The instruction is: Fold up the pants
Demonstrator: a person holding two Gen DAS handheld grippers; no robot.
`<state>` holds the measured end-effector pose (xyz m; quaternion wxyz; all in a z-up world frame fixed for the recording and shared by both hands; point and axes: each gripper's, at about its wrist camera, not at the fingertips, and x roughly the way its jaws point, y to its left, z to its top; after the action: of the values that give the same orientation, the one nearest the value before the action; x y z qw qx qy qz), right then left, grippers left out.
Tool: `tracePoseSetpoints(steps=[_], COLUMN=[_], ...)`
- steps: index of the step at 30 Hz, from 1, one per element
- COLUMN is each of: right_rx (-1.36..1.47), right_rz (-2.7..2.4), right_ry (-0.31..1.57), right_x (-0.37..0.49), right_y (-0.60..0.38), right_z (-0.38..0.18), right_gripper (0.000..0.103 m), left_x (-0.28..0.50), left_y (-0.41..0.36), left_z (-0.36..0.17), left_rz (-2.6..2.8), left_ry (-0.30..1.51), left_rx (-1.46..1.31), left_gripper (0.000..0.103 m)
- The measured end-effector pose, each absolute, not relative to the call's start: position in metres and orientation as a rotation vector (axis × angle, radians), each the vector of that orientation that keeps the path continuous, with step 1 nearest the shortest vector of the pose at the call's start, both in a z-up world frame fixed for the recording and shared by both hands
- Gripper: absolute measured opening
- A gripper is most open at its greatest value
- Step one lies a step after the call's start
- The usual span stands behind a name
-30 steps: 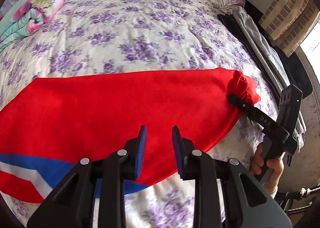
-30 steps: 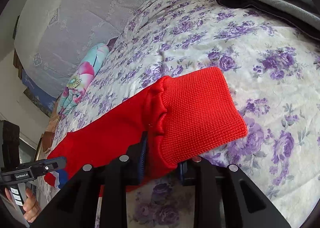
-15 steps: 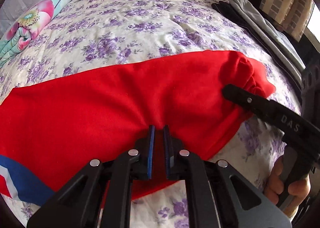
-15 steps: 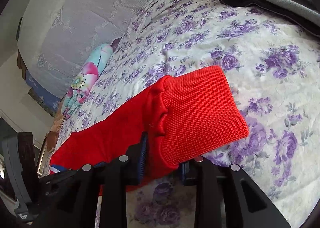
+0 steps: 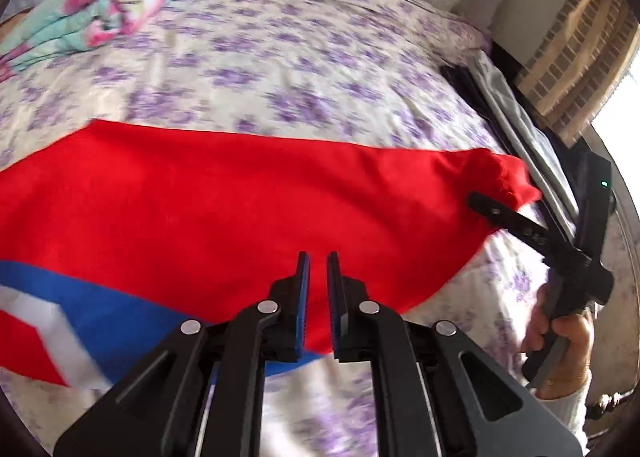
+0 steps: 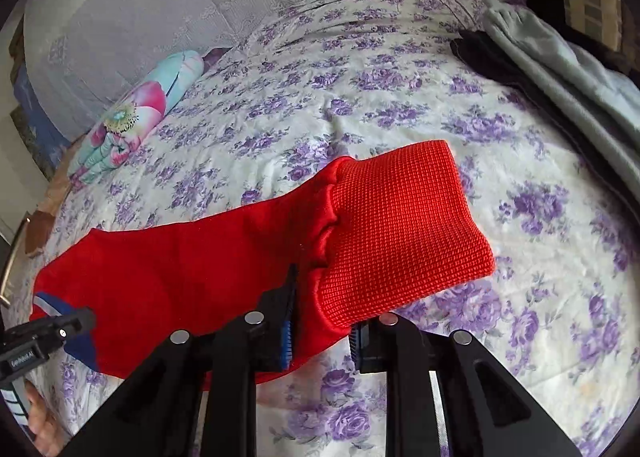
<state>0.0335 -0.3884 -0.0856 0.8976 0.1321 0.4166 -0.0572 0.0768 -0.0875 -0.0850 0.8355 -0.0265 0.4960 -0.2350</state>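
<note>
Red pants (image 5: 240, 201) with a blue and white stripe (image 5: 104, 317) lie flat across the floral bedsheet (image 5: 280, 69). My left gripper (image 5: 318, 281) is shut on the near edge of the pants at mid-leg. In the right wrist view the pants (image 6: 192, 265) end in a ribbed red cuff (image 6: 400, 225). My right gripper (image 6: 326, 309) is shut on the pants just behind the cuff, and it also shows in the left wrist view (image 5: 486, 207). The left gripper's body appears at the left edge of the right wrist view (image 6: 44, 333).
A folded floral blanket (image 5: 100, 5) lies at the far left of the bed. Grey (image 6: 568, 73) and black (image 6: 492, 57) garments lie along the bed's right side. A lace-covered headboard (image 6: 160, 9) stands behind. A brick wall (image 5: 572, 53) is at right.
My left gripper, open a second ago, closed on the pants' near edge and has lifted and pulled back a little. My right gripper keeps its hold by the cuff.
</note>
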Motion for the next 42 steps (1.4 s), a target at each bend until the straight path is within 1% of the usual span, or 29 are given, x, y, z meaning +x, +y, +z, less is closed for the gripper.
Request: tracePoseSetpoints(steps=[5,8,10,12,13,16,17,18,19,21,22,23,25,27,28,29,30,31,33,35,37,39,42], right_rx=[-0.058,-0.145,-0.207,-0.278,-0.305,-0.366,-0.391,-0.414,-0.441,-0.459,-0.404,-0.308,-0.139,-0.076,-0.076,-0.086,-0.087,-0.069,-0.037,-0.064,-0.027,-0.021,0.004], right_rz=[-0.149,-0.059,0.001,0.047,0.071,0.156,0.180,0.192,0.190,0.210,0.249,0.299,0.375,0.394,0.380,0.359,0.343,0.334,0.320,0.281,0.282,0.284,0.280], right_ry=[0.894,0.927,0.942,0.960,0.973,1.053,1.094,1.123,1.122,1.109,1.133,1.161,1.184,1.120,1.081,1.059,1.064,1.079,1.086,1.080,1.137,1.095,1.130], right_x=[0.053,0.068,0.079,0.089,0.093,0.101,0.102,0.102,0.100,0.094,0.093,0.093,0.092,0.090,0.089,0.090,0.094,0.100,0.113,0.124,0.137,0.136,0.134], right_y=[-0.323,-0.274,-0.238,-0.199,-0.180,-0.135,-0.123,-0.115,-0.108,-0.104,-0.107,-0.112,-0.125,-0.135,-0.137,-0.139,-0.141,-0.143,-0.147,-0.146,-0.147,-0.146,-0.148], right_z=[-0.036,-0.022,-0.021,-0.031,-0.038,-0.074,-0.090,-0.102,-0.108,-0.103,-0.096,-0.086,-0.063,-0.043,-0.037,-0.035,-0.038,-0.043,-0.056,-0.073,-0.100,-0.104,-0.097], right_gripper=[0.021,0.021,0.021,0.021,0.020,0.021,0.027,0.030,0.036,0.045,0.055,0.058,0.061,0.061,0.059,0.043,0.030,0.013,0.014,0.014,0.014,0.013,0.013], left_x=[0.106,0.115,0.117,0.118,0.119,0.118,0.118,0.117,0.118,0.119,0.119,0.120,0.120,0.119,0.119,0.117,0.117,0.117,0.118,0.118,0.118,0.117,0.116], left_y=[0.072,0.130,0.140,0.135,0.130,0.120,0.121,0.125,0.128,0.135,0.138,0.140,0.140,0.136,0.134,0.133,0.132,0.131,0.132,0.133,0.133,0.133,0.133], left_z=[-0.089,-0.097,-0.100,-0.103,-0.106,-0.110,-0.111,-0.112,-0.112,-0.115,-0.116,-0.117,-0.118,-0.118,-0.118,-0.118,-0.118,-0.117,-0.117,-0.117,-0.117,-0.118,-0.118], left_rz=[-0.220,-0.132,-0.164,-0.173,-0.169,-0.161,-0.164,-0.173,-0.186,-0.216,-0.229,-0.236,-0.238,-0.227,-0.221,-0.215,-0.211,-0.209,-0.208,-0.210,-0.211,-0.210,-0.209], left_ry=[1.077,1.093,1.088,1.074,1.073,1.045,1.042,1.042,1.044,1.046,1.047,1.048,1.045,1.035,1.028,1.023,1.020,1.020,1.022,1.024,1.021,1.018,1.018], left_rx=[-0.231,-0.285,-0.287,-0.252,-0.230,-0.185,-0.187,-0.199,-0.216,-0.249,-0.266,-0.278,-0.285,-0.274,-0.265,-0.257,-0.252,-0.250,-0.254,-0.263,-0.263,-0.258,-0.261], left_gripper=[0.007,0.007,0.009,0.010,0.013,0.015,0.015,0.015,0.015,0.015,0.015,0.015,0.015,0.015,0.015,0.015,0.015,0.015,0.015,0.015,0.015,0.015,0.015])
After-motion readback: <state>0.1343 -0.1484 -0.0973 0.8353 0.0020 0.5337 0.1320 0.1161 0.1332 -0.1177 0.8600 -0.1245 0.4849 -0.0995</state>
